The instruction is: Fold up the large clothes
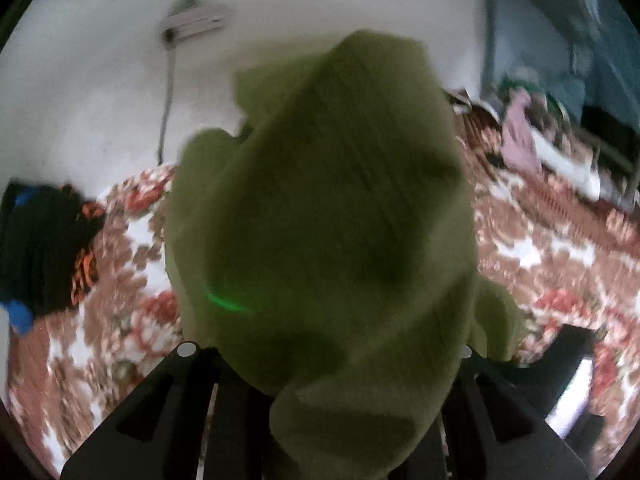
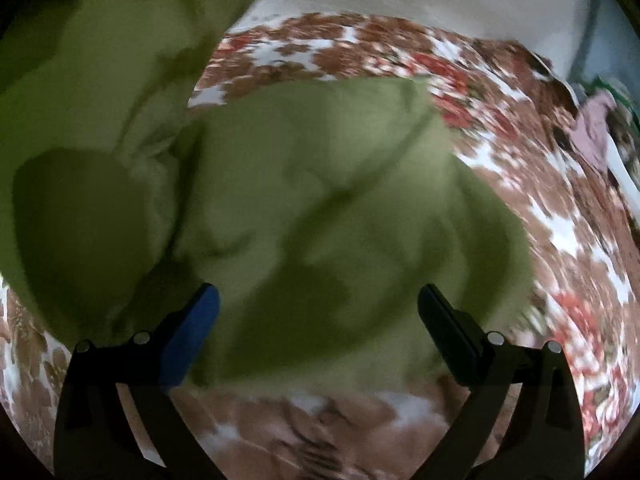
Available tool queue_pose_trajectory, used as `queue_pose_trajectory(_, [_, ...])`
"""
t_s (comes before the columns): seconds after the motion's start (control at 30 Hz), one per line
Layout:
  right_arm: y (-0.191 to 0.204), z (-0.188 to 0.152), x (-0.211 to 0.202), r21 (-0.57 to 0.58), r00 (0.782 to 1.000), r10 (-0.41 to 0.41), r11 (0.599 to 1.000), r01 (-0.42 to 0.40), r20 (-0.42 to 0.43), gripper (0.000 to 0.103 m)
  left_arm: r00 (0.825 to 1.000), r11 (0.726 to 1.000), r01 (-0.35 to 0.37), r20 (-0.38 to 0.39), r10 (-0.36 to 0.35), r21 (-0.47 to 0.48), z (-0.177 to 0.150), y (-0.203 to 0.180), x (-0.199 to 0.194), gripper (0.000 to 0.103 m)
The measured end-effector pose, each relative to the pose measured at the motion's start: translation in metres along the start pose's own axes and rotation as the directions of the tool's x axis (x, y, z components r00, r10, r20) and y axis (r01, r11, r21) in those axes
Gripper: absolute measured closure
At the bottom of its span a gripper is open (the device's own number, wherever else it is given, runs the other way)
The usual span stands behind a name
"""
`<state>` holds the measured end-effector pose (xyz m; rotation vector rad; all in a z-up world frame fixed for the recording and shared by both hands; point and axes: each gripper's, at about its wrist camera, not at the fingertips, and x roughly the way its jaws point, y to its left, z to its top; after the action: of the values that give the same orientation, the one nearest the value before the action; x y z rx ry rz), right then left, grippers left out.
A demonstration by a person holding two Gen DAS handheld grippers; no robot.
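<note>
Floral bedspread [image 1: 120, 280] covered the work surface, white wall at 12 o'clock. My left gripper [image 1: 320, 420] was buried under the green garment [image 1: 320, 208]; cloth bunched between its fingers suggested a hold, but I could not tell the jaw gap. My right gripper [image 2: 318, 312] stood wide apart and empty, garment spread ahead from 9 to 1 o'clock. Motion blur obscured every hem.
</note>
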<state>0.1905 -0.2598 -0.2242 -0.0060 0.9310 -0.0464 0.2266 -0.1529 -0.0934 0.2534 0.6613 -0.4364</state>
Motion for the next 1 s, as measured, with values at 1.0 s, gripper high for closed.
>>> queue_pose_trajectory(1.0, [-0.248,-0.029,-0.060,0.149,0.963,-0.270,0.951,0.271,-0.027,0.005,0.945,0.722,-0.159,-0.107,0.308,0.673,-0.089,-0.242,0.121,0.064])
